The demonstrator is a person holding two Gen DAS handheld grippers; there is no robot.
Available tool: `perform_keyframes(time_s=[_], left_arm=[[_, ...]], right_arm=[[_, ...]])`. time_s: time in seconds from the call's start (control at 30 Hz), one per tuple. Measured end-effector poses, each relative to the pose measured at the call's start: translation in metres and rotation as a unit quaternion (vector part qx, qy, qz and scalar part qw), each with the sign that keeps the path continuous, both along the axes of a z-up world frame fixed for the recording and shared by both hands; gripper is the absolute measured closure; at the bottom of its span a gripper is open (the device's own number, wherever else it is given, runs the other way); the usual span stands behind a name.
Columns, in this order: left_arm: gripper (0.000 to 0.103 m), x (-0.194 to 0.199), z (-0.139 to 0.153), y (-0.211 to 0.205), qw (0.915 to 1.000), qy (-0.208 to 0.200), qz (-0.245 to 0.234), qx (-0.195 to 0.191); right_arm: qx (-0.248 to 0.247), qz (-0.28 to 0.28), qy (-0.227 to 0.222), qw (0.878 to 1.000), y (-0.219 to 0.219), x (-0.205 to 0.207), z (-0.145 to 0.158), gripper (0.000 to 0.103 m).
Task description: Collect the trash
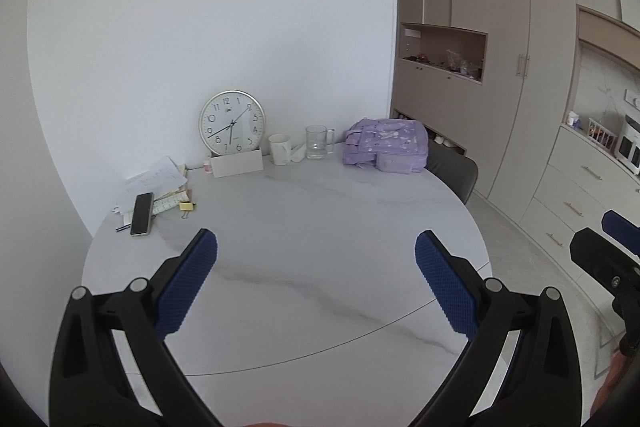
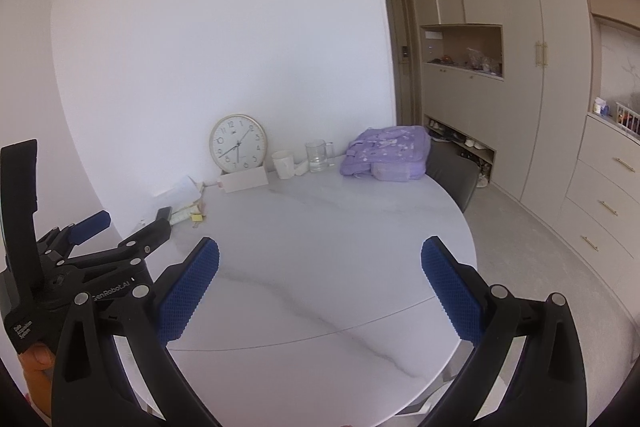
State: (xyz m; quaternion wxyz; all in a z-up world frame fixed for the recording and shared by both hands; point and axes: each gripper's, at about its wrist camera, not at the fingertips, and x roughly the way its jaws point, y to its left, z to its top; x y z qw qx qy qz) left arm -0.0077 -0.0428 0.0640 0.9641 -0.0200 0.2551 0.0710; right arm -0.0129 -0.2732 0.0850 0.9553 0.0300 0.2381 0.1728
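My left gripper (image 1: 316,247) is open and empty above the near part of a round white marble table (image 1: 320,211). My right gripper (image 2: 320,255) is also open and empty above the same table (image 2: 328,227). The left gripper also shows in the right wrist view (image 2: 120,227), at the left edge, open. A crumpled white tissue (image 1: 298,153) lies between a white mug (image 1: 280,149) and a glass mug (image 1: 319,142) at the far side. Loose papers (image 1: 156,179) lie at the far left.
A wall clock (image 1: 232,123) leans on the wall behind a white card (image 1: 237,164). A phone (image 1: 142,214) and a binder clip (image 1: 187,207) lie by the papers. A purple bag (image 1: 384,146) sits at the far right, a dark chair (image 1: 454,169) beyond it. Cabinets (image 1: 500,67) line the right.
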Motion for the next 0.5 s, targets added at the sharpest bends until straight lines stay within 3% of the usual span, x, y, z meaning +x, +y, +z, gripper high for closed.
perform_keyframes(time_s=[0.5], left_arm=[[0.008, 0.011, -0.006, -0.015, 0.9997, 0.005, -0.023, 0.005]], right_arm=[[0.003, -0.019, 0.008, 1.0, -0.008, 0.004, -0.004, 0.003]])
